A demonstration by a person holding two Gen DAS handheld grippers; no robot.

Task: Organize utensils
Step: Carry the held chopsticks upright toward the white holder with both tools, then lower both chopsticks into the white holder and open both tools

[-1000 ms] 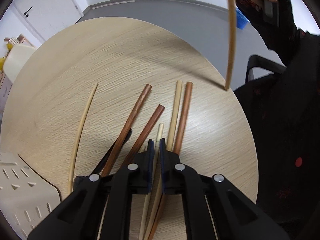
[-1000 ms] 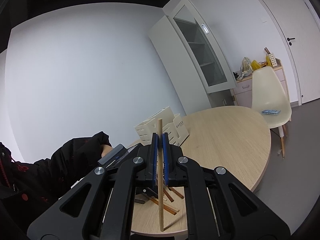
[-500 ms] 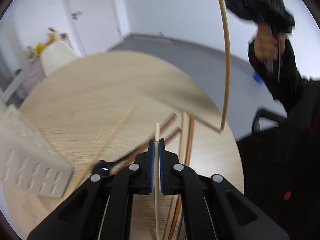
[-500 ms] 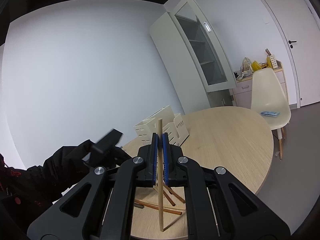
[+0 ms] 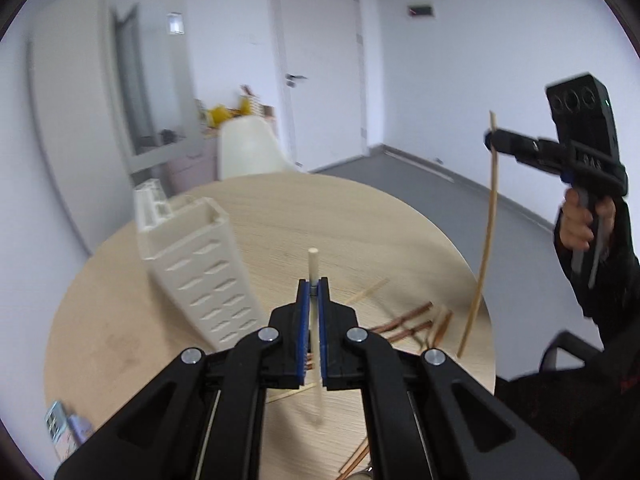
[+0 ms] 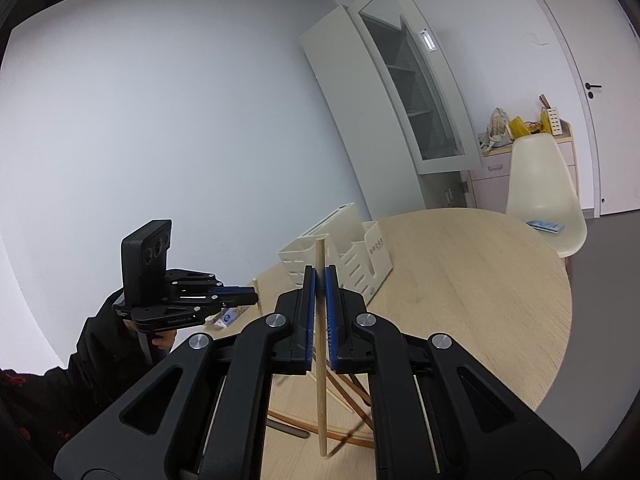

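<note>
**Two hand-held grippers, each clamped on one chopstick above a round table**

Left wrist view, near to far: the left gripper (image 5: 314, 292) fills the bottom centre, its blue-lined jaws nearly closed on a pale chopstick (image 5: 314, 268). The stick runs up between the jaws, its blunt tip poking out at 12 o'clock from the fingertips. Just past the jaws, at 3 to 4 o'clock, loose brown and pale chopsticks (image 5: 408, 322) lie scattered on the round wooden table (image 5: 320, 216). At 10 o'clock from the jaws stands a white slotted utensil holder (image 5: 196, 272), looking tilted in the fisheye picture. At 2 o'clock, above the table's edge, a hand (image 5: 580, 220) holds the right gripper (image 5: 491, 141), clamped near the upper end of a tan chopstick (image 5: 486, 240) that hangs downward.

Right wrist view: the right gripper's jaws are pinched on that tan chopstick, upright between them. Beyond, at 12 o'clock, stands the holder; farther off at 2 o'clock, a cream chair (image 6: 544, 196).
</note>
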